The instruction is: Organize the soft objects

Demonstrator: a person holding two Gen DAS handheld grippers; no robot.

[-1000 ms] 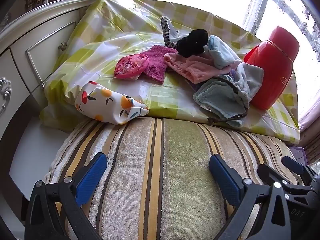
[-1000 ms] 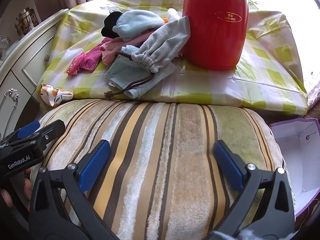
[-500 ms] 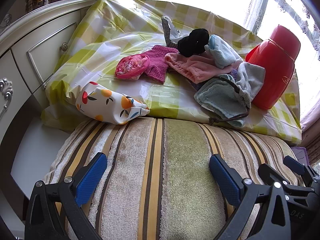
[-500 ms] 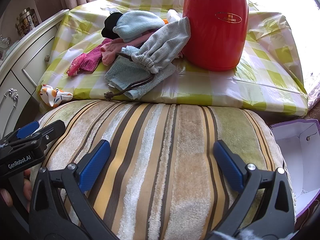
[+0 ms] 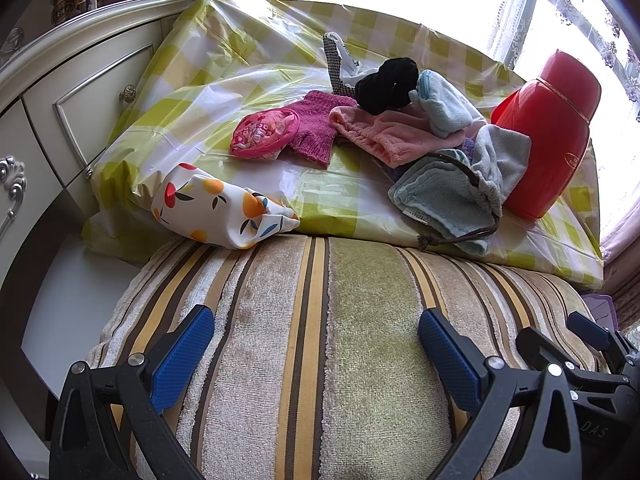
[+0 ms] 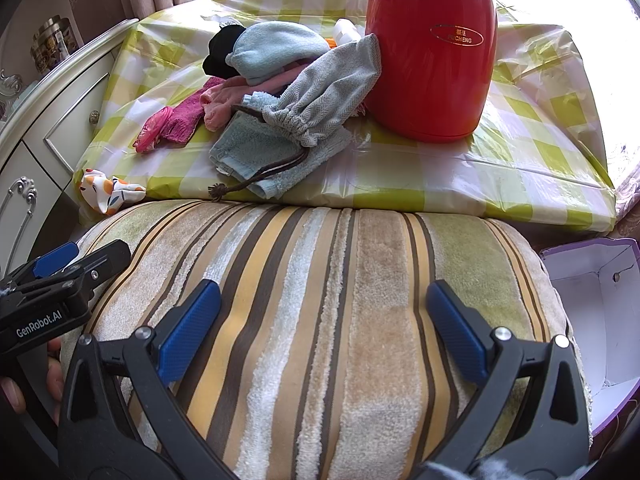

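Both the left gripper (image 5: 316,344) and right gripper (image 6: 322,320) hang with jaws released over a striped plush cushion (image 6: 340,300). Beyond the jaws, a heap of soft cloths (image 5: 424,140) lies on the green-checked plastic-covered counter (image 6: 520,152), touching a red plastic flask (image 6: 432,52).

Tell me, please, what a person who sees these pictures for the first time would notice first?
Probably the big red flask, standing upright at the far right of the checked tablecloth. Next, the heap of soft things beside it, touching its left side. In front lies a striped cushion, with the open left gripper and right gripper over it.
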